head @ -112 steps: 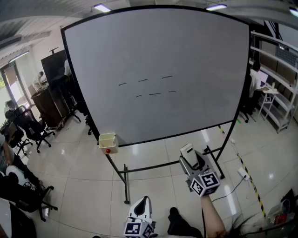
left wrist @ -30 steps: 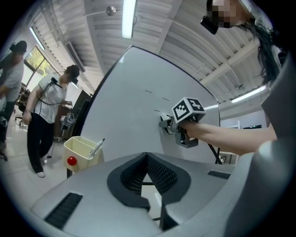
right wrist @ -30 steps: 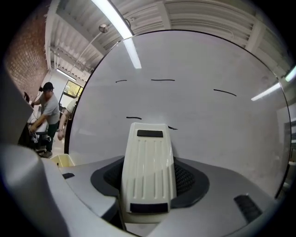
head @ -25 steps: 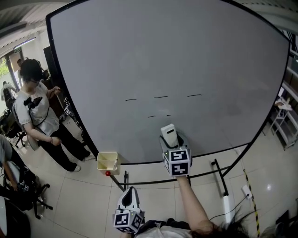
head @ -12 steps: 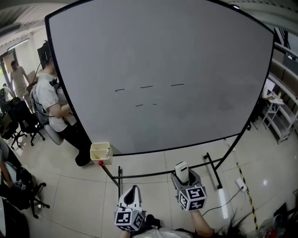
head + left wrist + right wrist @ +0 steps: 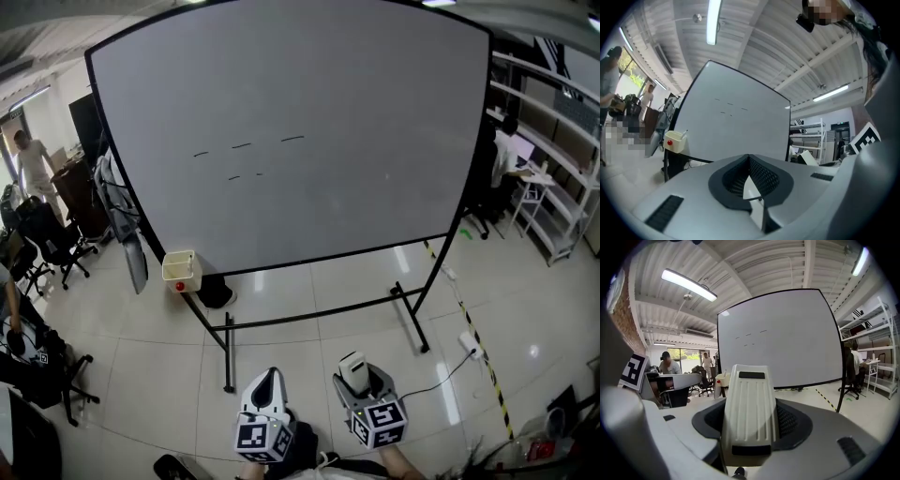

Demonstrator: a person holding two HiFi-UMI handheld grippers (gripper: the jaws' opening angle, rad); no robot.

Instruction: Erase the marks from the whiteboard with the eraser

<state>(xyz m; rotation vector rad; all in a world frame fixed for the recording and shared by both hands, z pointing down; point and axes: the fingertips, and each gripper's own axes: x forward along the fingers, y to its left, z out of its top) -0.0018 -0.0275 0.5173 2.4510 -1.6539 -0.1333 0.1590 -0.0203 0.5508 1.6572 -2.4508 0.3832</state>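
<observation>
The whiteboard (image 6: pixel 309 112) stands on its frame ahead of me, some way off. It carries short dark marks (image 6: pixel 242 146): three dashes in an upper row and two shorter ones below. My right gripper (image 6: pixel 359 382) is low in the head view, far from the board, shut on the white ribbed eraser (image 6: pixel 352 371). In the right gripper view the eraser (image 6: pixel 749 408) stands upright between the jaws, with the whiteboard (image 6: pixel 787 343) and marks (image 6: pixel 750 335) behind it. My left gripper (image 6: pixel 268 392) hangs beside it, shut and empty. Its view shows the whiteboard (image 6: pixel 736 129) and marks (image 6: pixel 729 105) beyond.
A cream box (image 6: pixel 180 268) with a red knob hangs at the stand's lower left. The stand's legs (image 6: pixel 405 314) spread over the tiled floor. Office chairs (image 6: pixel 42 239) and a person (image 6: pixel 28 157) are at the left, shelves (image 6: pixel 553 211) at the right. A cable (image 6: pixel 448 364) crosses the floor.
The right gripper came down off the board with the eraser and I am now farther back. The lower row has lost its right-hand dash. The person by the board's left edge has moved away.
</observation>
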